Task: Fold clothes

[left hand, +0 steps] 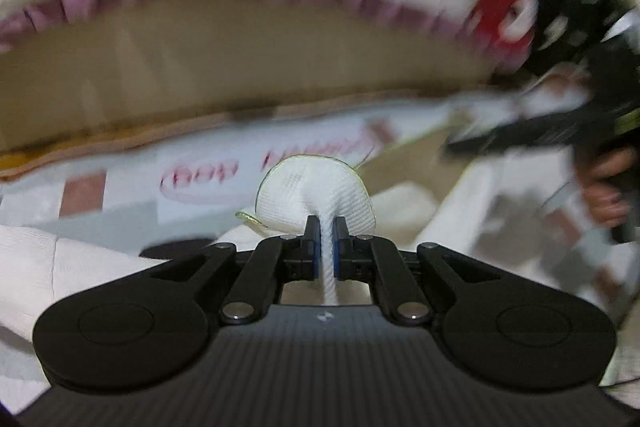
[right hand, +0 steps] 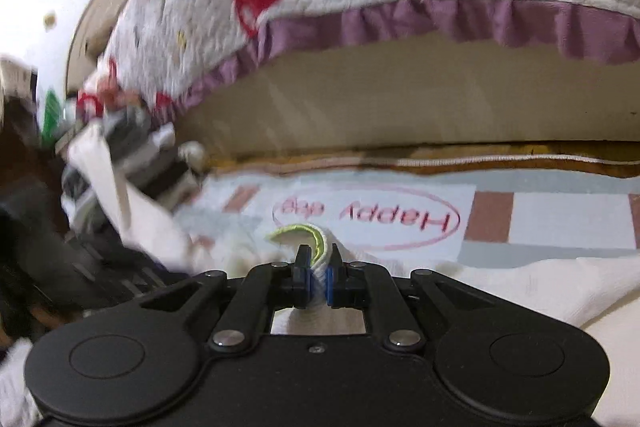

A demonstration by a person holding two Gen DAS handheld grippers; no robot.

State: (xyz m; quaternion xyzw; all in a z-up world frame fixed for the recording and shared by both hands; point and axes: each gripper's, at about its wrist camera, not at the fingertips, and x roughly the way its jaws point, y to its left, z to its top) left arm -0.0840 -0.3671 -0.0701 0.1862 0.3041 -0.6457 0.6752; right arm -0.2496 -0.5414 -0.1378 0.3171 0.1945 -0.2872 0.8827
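Early stage: both tools have a grip on the white garment, and no fold is made yet.

The left tool [left hand: 326, 247] pinches a bunch of the white garment [left hand: 316, 195], and the right tool [right hand: 318, 277] pinches its green-trimmed edge [right hand: 316, 239]. The garment lies loose over the printed mat [right hand: 540, 223], near the mat's edge that faces the bed [right hand: 400, 99]. Spreading and folding remain, it seems.

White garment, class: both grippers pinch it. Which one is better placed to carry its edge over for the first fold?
Probably the right gripper: it pinches the white garment at its green-trimmed edge. The left gripper clamps a bunched fold.
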